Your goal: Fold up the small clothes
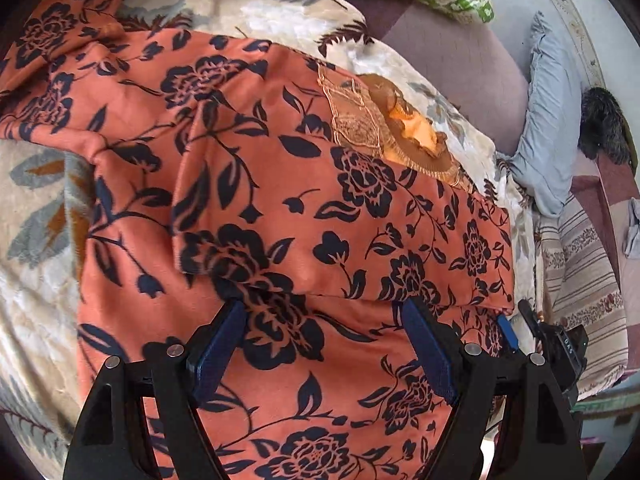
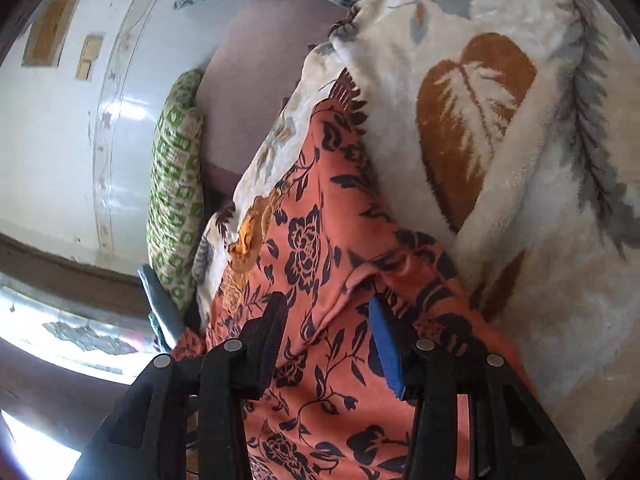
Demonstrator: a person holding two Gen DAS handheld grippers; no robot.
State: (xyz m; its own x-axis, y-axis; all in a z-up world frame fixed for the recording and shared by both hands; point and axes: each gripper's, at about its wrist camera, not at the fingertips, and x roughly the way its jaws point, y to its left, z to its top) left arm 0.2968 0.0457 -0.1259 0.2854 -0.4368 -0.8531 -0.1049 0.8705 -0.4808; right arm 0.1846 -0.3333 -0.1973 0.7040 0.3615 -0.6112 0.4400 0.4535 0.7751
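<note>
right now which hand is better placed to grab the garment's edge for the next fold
Probably right. The right gripper has its open fingers straddling a raised fold of the orange floral garment, while the left gripper hovers open over flat cloth.

Orange garment [image 1: 304, 216] with navy flowers; cream blanket [image 2: 500, 128] with brown-grey leaves.

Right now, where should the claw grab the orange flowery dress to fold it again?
Grab the orange flowery dress at the folded edge just ahead of the open left claw. That edge lies flat on the leafy blanket as a clear ridge, so come in low from the near side and slide one finger under it.
</note>
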